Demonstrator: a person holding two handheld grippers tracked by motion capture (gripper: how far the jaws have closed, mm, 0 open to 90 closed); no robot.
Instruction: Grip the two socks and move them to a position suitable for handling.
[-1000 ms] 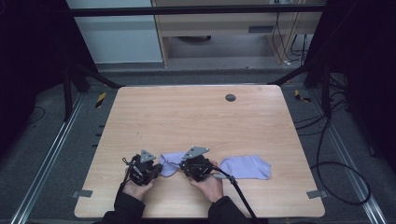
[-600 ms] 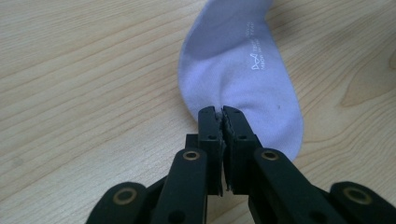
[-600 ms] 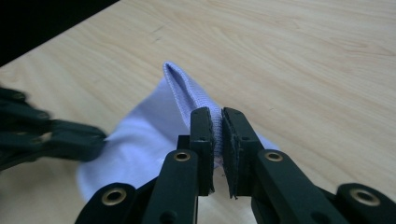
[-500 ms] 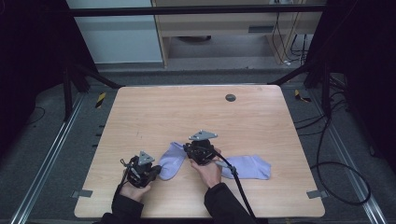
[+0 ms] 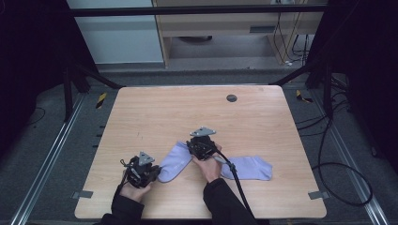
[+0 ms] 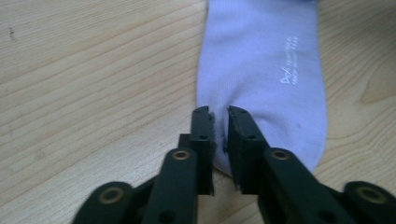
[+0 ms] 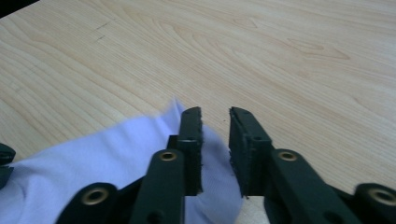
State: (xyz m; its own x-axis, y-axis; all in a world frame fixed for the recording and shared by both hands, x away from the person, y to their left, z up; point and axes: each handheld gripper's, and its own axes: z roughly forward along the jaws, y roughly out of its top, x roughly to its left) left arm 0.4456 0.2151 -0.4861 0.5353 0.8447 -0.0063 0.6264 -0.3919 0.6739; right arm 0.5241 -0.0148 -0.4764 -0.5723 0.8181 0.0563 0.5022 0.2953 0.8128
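Sock (image 5: 174,160): lavender, soft, light, limp; lies flat on the table (image 5: 155,112), second sock (image 5: 251,167) at its 3 o'clock.
Left gripper (image 6: 220,122): jaws just parted, hem loose between.
Right gripper (image 7: 215,122): jaws just opened over the far end.
Hold: pinch an edge.

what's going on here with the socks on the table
A person works two handheld claws over a pale lilac sock on a wooden table. The left claw sits at one end of the sock, the right claw at the other end; both have just been opening, with a gap at the jaws, so the sock lies flat and looks let go. A second lilac sock lies beside the right forearm.
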